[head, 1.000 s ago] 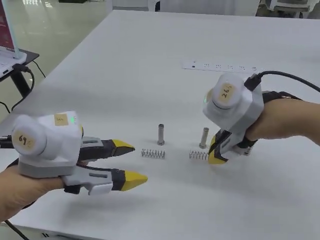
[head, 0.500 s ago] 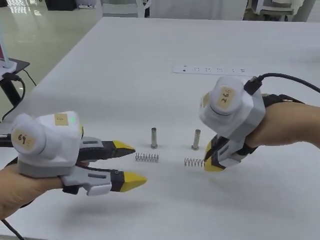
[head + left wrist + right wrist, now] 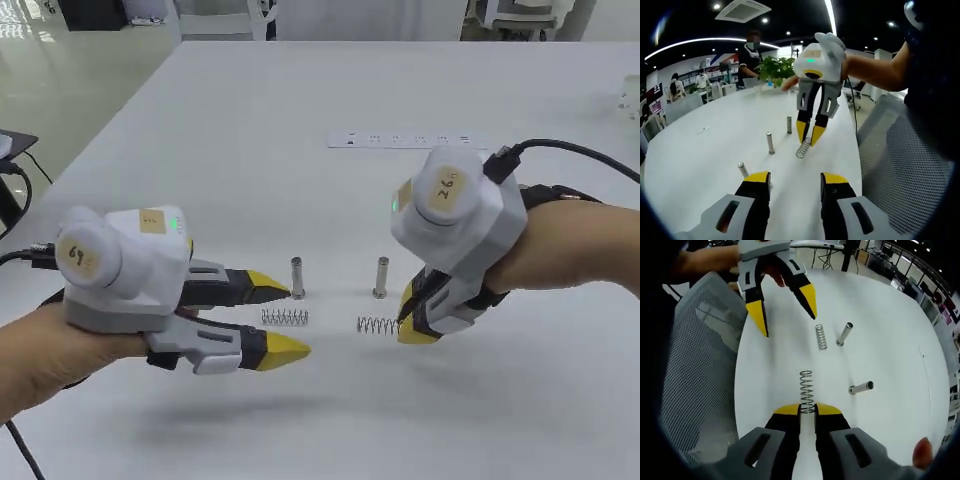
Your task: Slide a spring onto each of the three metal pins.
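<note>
Right gripper view | right hand-held gripper (image 3: 807, 409) pinches coiled wire spring (image 3: 806, 389); left hand-held gripper (image 3: 790, 326) wide apart

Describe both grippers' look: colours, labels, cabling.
Both have white boxy bodies with a round housing, grey-black jaws with yellow tips, and a green light. The left gripper carries a tan handwritten 69 sticker. The right gripper has a 26 sticker and a plugged-in black cable. A dark strap sits at the right wrist.

White left gripper (image 3: 298, 321) and right gripper (image 3: 410, 328) with yellow-tipped black jaws; silvery springs (image 3: 285, 317), grey pins (image 3: 297, 277), white table (image 3: 300, 120).
</note>
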